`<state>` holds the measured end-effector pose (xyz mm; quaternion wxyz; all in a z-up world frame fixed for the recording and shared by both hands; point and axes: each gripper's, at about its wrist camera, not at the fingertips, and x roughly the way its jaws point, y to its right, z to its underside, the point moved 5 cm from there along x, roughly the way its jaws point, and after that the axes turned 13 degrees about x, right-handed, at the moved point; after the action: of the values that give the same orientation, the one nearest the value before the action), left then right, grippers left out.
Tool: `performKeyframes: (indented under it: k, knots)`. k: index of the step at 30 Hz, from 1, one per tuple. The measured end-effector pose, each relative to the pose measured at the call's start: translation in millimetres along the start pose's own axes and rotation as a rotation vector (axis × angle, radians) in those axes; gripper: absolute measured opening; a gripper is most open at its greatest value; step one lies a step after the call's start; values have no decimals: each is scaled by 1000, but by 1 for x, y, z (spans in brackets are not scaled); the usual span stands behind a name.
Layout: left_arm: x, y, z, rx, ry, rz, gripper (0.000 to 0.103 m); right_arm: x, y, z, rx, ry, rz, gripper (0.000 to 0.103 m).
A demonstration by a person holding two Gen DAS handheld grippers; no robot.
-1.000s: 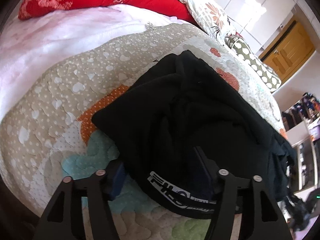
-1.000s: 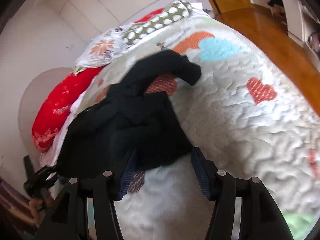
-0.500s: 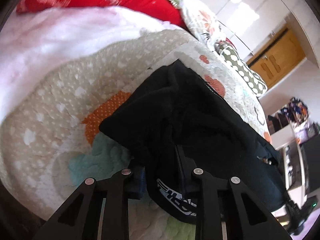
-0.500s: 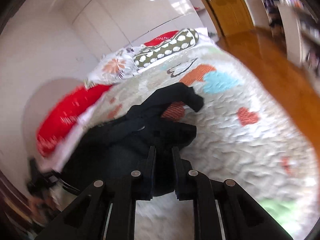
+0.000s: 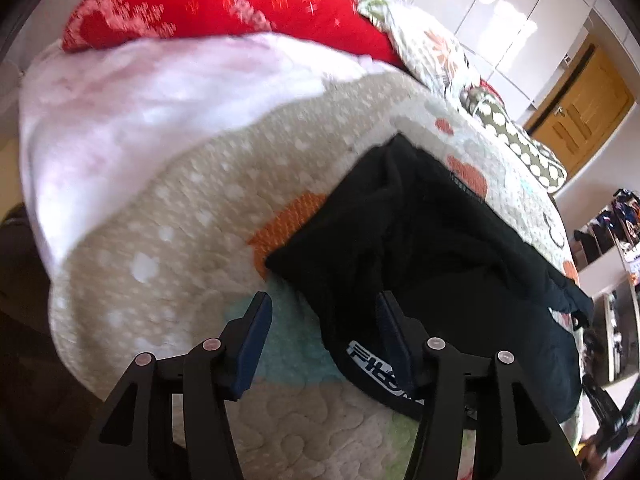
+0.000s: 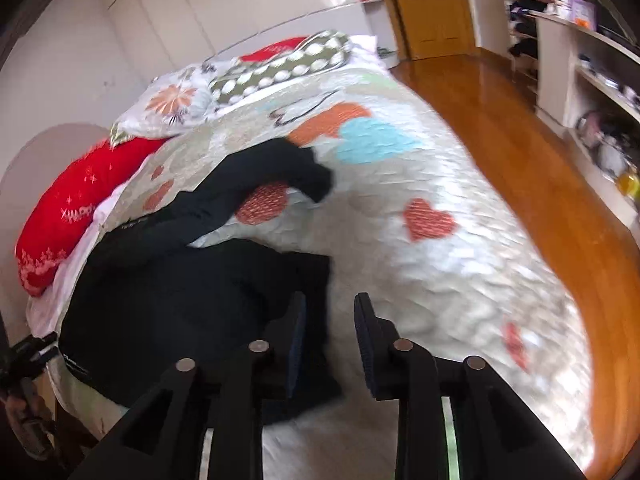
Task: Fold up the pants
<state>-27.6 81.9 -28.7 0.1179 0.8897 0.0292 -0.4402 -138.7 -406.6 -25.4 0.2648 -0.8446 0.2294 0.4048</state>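
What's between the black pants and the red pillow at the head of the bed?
In the left wrist view, beige dotted quilt, then a pale pink blanket, separate the black pants from the red pillow. Nothing else lies there.

Partial white "FIL" on pants [image 5: 424, 248] waistband

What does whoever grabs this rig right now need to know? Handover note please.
Left gripper: open, straddling the waistband edge of the black pants, gripping nothing.
Right gripper: open, empty, at the pants' near edge.
Pants lie bunched on the quilt; one leg is flung out toward the pillows.
Done: no clean fold visible.
Left: regrasp, straighten the legs, fold.
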Motion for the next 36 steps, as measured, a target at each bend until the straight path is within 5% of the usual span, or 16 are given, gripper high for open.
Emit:
performKeyframes:
  k: [4, 9, 11, 16, 18, 19, 22, 25, 28, 33, 36]
  knots:
    - [-19, 11, -2, 27, 37, 1, 61, 36, -19, 2, -54, -25, 40, 36]
    - [-35, 25, -6, 32, 78, 36, 64, 35, -24, 2, -138, 2, 38, 14]
    - [-34, 33, -9, 46, 92, 59, 72, 23, -19, -3, -169, 63, 130, 6]
    - [14, 55, 5, 66, -8, 151, 76, 30, 2, 1, -90, 24, 142, 7]
    - [23, 58, 8, 100, -9, 111, 76, 21, 2, 0, -57, 35, 128, 17]
    - [27, 59, 9, 122, -7, 95, 77, 14, 0, -2, -25, 35, 106, 30]
    - [34, 63, 12, 157, 1, 81, 85, 2, -25, 2, -36, 23, -45, 47]
    - [39, 71, 11, 176, -6, 59, 86, 15, -53, 21, -116, -59, -121, 50]
    - [36, 77, 4, 205, 0, 47, 86, 36, -62, 34, -189, -96, -52, 50]
    - [33, 75, -27, 185, 35, 59, 86, 24, -79, 12, -173, -79, -119, 54]
    - [44, 75, -58, 178, 37, 69, 87, 25, -107, -5, -230, -61, -171, 68]
